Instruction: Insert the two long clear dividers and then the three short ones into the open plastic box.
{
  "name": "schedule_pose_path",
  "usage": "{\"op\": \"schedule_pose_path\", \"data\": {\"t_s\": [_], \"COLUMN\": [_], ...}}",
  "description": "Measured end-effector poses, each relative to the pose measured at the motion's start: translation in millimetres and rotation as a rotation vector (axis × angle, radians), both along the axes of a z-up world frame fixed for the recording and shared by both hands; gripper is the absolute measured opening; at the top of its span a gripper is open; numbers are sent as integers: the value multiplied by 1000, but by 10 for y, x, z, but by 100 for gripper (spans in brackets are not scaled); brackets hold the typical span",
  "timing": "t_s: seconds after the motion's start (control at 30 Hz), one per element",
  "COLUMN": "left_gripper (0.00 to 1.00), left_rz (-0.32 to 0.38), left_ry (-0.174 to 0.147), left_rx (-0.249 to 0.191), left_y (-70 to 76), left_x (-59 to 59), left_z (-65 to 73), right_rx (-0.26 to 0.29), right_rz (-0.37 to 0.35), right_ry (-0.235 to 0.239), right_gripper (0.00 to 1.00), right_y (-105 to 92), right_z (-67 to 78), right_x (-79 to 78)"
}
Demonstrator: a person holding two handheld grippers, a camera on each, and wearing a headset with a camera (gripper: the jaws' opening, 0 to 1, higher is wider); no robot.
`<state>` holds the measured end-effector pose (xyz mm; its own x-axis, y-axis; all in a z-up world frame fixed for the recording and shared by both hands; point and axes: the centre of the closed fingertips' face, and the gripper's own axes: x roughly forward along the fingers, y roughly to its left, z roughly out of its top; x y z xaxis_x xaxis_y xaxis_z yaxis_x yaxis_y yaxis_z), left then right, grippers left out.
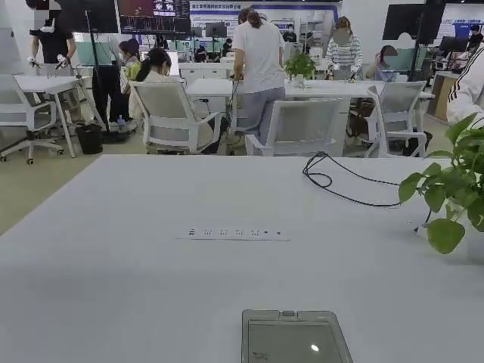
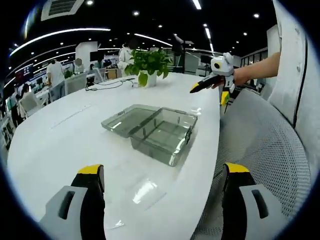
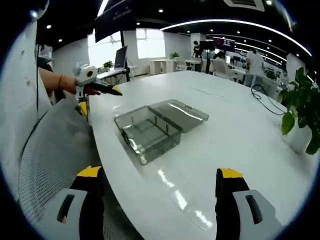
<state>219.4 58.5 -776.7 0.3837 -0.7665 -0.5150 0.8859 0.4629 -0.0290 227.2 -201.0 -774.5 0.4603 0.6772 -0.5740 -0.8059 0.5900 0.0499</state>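
The white table [image 2: 60, 150] carries the open clear plastic box [image 2: 155, 150], its lid flat beside it. Beyond the box stands a potted plant [image 2: 147, 62]. Short of the box, the left gripper [image 2: 163, 172] and right gripper [image 3: 158, 173] hang spread and empty. Clear dividers [image 2: 145, 192] lie flat just before the box.

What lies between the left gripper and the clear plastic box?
Left gripper view: a flat clear sheet, probably a divider, lies on the white table between the left gripper and the open clear plastic box.

I log the box [image 2: 159, 135] on the table [image 2: 55, 150], dividers [image 2: 146, 192] flat beside it, plant [image 2: 147, 64] and cable [image 2: 107, 84] behind it, rightward.
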Motion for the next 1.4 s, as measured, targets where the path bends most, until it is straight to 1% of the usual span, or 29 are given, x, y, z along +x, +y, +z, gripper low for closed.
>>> {"op": "schedule_pose_path", "data": {"t_s": [0.2,0.57,0.9,1.4], "left_gripper": [100,100,100,100], "left_rz": [2,2,1,-4], "left_ry": [0,6,7,11], "left_rx": [-4,-9,-3,1], "left_y": [-5,14,41,38], "left_x": [8,12,21,31], "left_z": [9,-17,-46,-63], "right_rx": [0,-3,0,2], "right_rz": [4,6,7,9], "right_ry": [0,5,8,11], "right_gripper": [93,94,94,93], "right_y": [13,22,29,44], "right_z": [-2,-11,-25,-23], "right_x": [5,11,12,24]}}
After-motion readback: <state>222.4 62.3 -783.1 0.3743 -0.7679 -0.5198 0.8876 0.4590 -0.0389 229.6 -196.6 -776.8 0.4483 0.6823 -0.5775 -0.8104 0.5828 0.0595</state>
